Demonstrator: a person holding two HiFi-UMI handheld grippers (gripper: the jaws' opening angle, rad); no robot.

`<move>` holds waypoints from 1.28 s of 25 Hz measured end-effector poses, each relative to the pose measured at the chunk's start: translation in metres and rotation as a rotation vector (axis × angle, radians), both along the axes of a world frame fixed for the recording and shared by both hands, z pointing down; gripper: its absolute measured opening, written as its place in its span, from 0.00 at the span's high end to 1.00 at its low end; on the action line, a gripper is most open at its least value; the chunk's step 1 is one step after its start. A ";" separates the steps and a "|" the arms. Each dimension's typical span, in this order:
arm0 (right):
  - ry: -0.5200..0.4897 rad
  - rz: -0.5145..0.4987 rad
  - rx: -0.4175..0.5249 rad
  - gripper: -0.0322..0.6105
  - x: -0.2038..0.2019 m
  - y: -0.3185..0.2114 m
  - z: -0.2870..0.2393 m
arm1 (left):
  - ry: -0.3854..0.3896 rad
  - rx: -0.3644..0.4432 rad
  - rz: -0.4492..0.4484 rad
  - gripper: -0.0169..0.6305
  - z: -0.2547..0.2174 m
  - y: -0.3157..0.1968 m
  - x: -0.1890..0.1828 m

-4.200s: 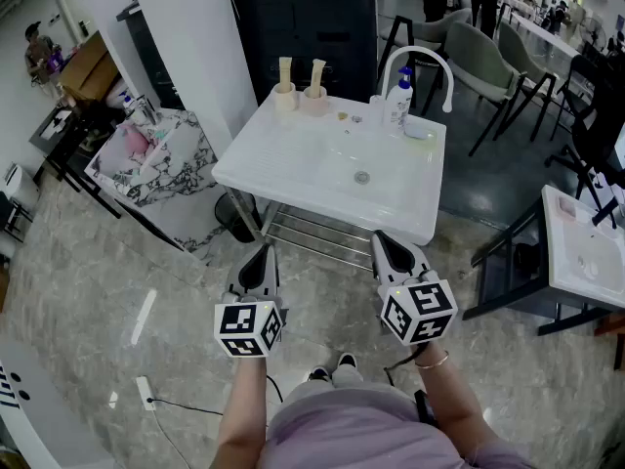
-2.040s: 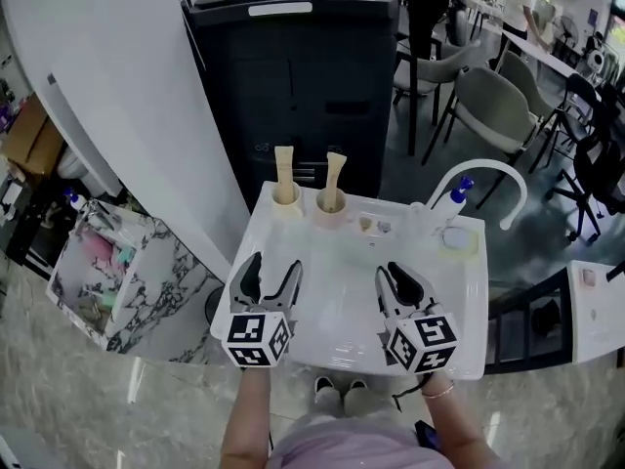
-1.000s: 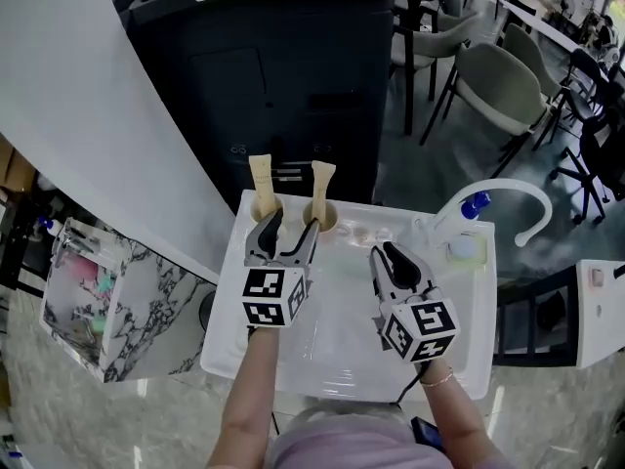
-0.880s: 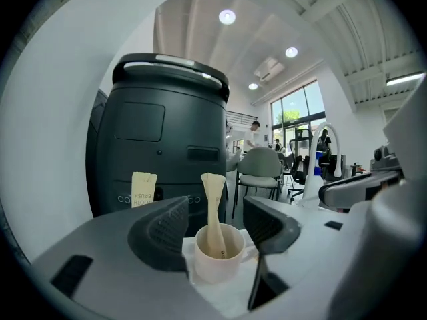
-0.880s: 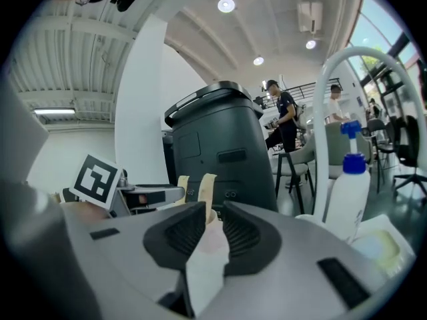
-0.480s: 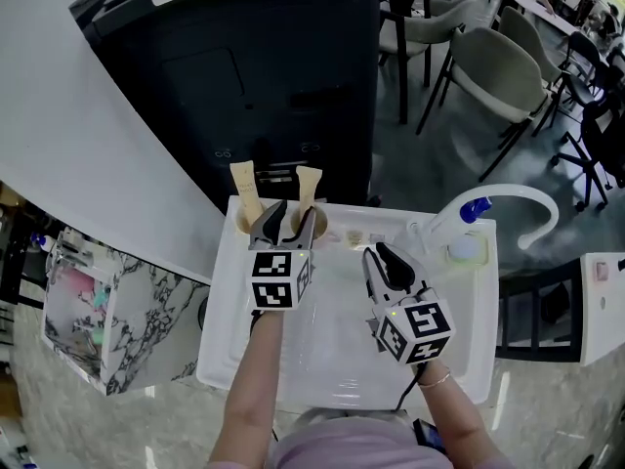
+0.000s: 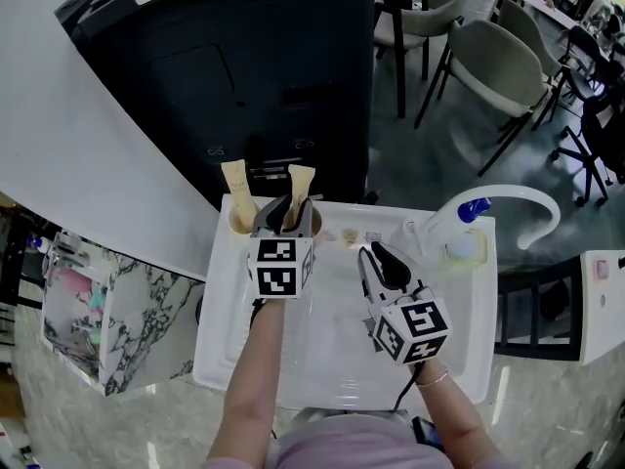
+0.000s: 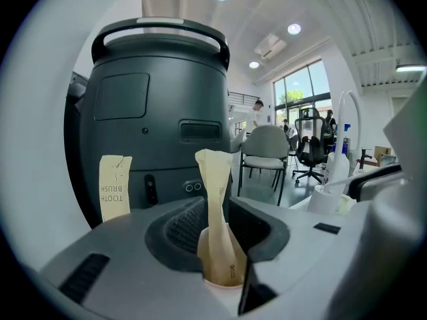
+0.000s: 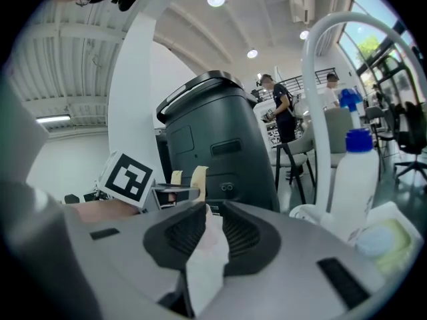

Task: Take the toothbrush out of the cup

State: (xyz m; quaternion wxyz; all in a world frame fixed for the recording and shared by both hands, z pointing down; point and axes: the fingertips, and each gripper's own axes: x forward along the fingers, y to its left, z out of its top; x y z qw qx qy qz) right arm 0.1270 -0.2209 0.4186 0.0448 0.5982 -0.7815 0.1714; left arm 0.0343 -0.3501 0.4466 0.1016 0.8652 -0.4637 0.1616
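1. Grey jaws of the left gripper (image 7: 289, 211) are closing around the right-hand toothbrush (image 8: 215, 179), which is standing between them in its paper wrapper; one pad is lying close to the wrapper while the other is showing a gap, so the grip is not yet pressing
2. That toothbrush is sitting in the pale cup (image 8: 222, 289) straight ahead of the left gripper, its long axis running upright with a slight lean, so I am judging the coming pull to be a lift along that axis
3. Hanging over the sink (image 7: 332, 360), the right gripper (image 7: 369, 255) is lying farther from the cup than the left, its jaws pinching a white scrap (image 9: 205, 265), paper or cloth I cannot tell
4. Standing in its own cup (image 7: 237, 225) just beside, on the left, a second toothbrush (image 8: 115, 187) is sitting near enough to be knocked
5. Well apart at the right, the faucet (image 7: 503, 195) and the blue-capped bottle (image 7: 467, 213) are obstructing nothing
6. Rising behind both cups, the dark cabinet (image 7: 273, 86) is leaving the space overhead free, with chairs (image 7: 488, 57) standing beyond
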 end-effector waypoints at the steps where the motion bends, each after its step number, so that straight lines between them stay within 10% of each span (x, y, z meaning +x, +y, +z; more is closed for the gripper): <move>1: -0.003 0.001 -0.001 0.84 0.000 0.000 0.000 | -0.003 -0.002 -0.001 0.81 0.001 -0.001 0.000; 19: -0.009 0.003 0.023 0.85 -0.004 0.017 -0.016 | 0.135 0.230 0.002 0.93 -0.091 0.024 -0.010; 26: -0.011 -0.033 0.048 0.85 -0.025 0.024 -0.026 | 0.260 0.344 -0.055 0.93 -0.159 0.060 -0.064; 32: -0.016 -0.078 0.069 0.85 -0.048 0.034 -0.036 | 0.220 0.328 -0.140 0.93 -0.160 0.101 -0.128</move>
